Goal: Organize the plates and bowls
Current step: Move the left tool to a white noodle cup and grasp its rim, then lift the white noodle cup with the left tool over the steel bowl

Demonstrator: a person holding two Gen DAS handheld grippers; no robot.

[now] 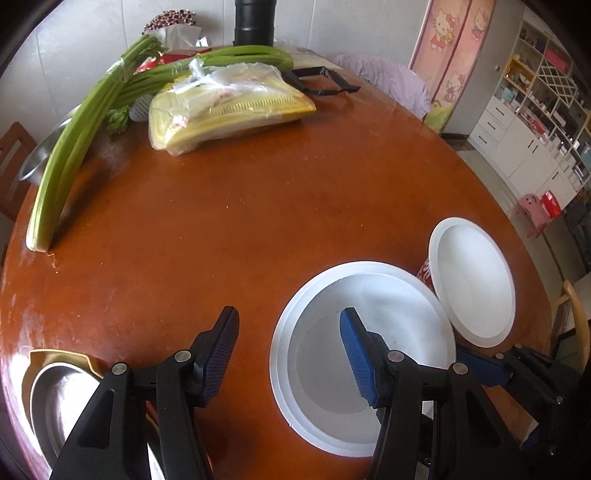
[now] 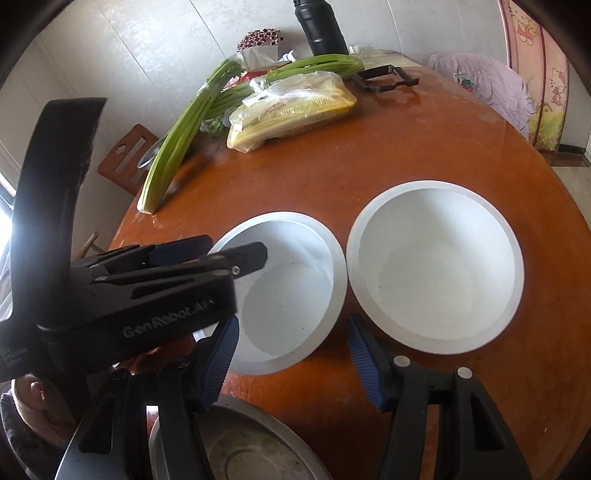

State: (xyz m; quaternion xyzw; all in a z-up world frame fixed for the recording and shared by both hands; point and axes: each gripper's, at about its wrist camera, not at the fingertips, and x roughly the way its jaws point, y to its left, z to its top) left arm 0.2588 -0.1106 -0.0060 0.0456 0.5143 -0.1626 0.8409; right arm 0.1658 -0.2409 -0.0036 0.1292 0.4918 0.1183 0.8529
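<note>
1. Right wrist view: two white bowls sit side by side on the round brown table (image 2: 424,155), the left bowl (image 2: 284,295) nearly touching the right bowl (image 2: 436,266), both upright and empty.
2. Left gripper (image 1: 290,350) straddles the near rim of the left bowl (image 1: 362,354), one finger inside, one outside; jaws apart, pads not pressing the rim.
3. Right gripper (image 2: 293,360) hovers just in front of the two bowls, jaws apart with nothing between them.
4. A metal dish (image 2: 240,450) lies near the table's front edge.
5. Far side: celery (image 2: 177,144), a bagged yellow package (image 2: 295,107), a black bottle (image 2: 321,26).
</note>
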